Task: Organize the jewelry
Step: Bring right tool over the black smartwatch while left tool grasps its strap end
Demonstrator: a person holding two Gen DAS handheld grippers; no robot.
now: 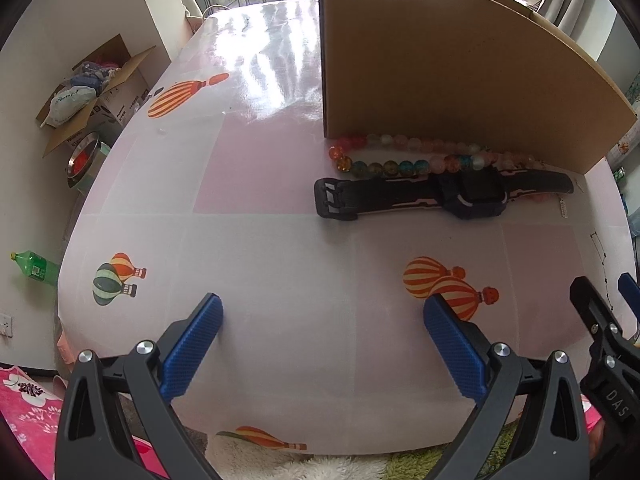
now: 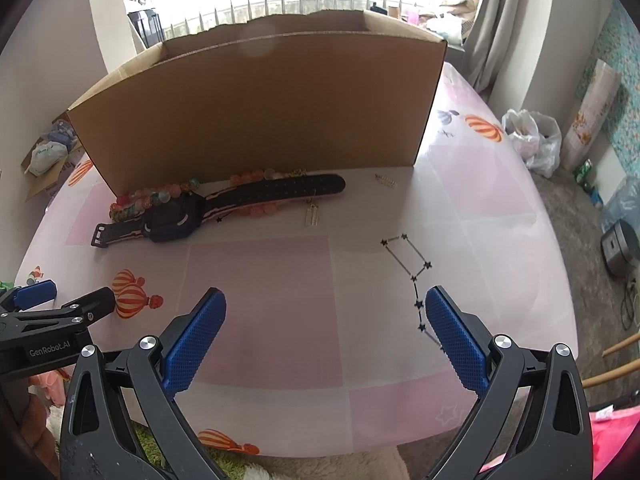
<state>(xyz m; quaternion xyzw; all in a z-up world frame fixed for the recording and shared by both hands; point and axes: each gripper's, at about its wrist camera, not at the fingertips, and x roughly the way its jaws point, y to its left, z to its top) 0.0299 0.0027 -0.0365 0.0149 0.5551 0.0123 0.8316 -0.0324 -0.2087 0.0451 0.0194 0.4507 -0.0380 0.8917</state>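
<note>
Left gripper (image 1: 322, 344) hovering low over table (image 1: 280, 260), blue pads spread wide, gripping nothing. Right gripper (image 2: 326, 338) doing same, wide apart, empty; star-link chain (image 2: 404, 258) lying just beside its right pad. Left gripper body showing "GenRobot.AI" in right view; "DAS" reading on right gripper in left view. Black watch (image 2: 180, 222) lying flat ahead, overlapping bead strands (image 1: 400, 156), beads sitting against cardboard box (image 2: 260, 112). Small clear tag (image 2: 312, 216) resting near strap end. Balloon prints covering tablecloth.
</note>
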